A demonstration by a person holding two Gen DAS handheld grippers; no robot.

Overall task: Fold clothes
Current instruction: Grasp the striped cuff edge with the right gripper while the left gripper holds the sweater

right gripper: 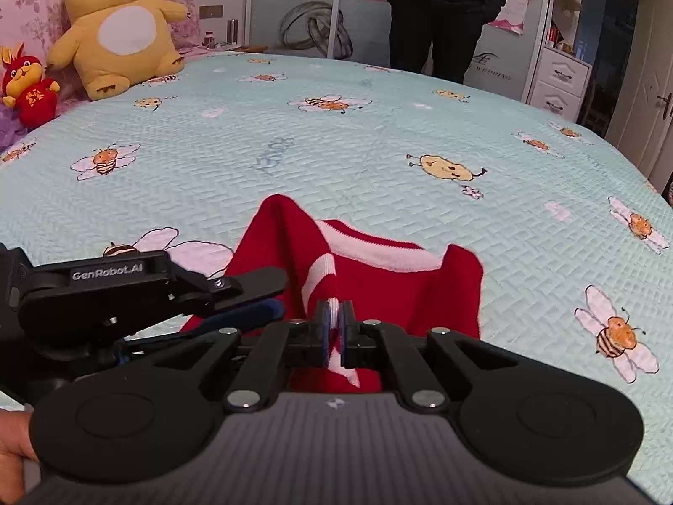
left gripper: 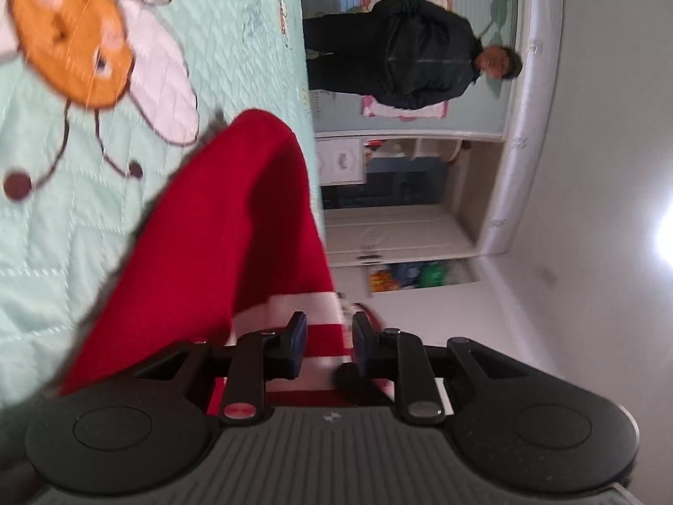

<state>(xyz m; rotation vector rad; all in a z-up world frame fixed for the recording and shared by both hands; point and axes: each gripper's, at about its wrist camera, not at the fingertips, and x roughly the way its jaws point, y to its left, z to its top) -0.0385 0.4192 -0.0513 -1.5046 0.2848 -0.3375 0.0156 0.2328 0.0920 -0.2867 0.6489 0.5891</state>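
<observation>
A red knitted garment [right gripper: 391,282] with white stripes lies bunched on the bee-print bedspread [right gripper: 336,147], and part of it is lifted into a peak. My right gripper [right gripper: 335,320] is shut on a white-striped edge of it, pads pressed tight together. My left gripper [right gripper: 275,294] comes in from the left, right beside the cloth. In the left wrist view, the left gripper [left gripper: 328,336] has its fingers apart with striped cloth showing in the gap and under the gripper body. There the red garment [left gripper: 235,231] rises ahead of the fingers. That view is rolled sideways and blurred.
A yellow plush toy [right gripper: 113,29] and a small red plush [right gripper: 29,88] sit at the bed's far left. A person in dark clothes [right gripper: 437,12] stands beyond the far edge. White drawers [right gripper: 557,80] and a door stand at the right. A hand [right gripper: 12,454] holds the gripper at lower left.
</observation>
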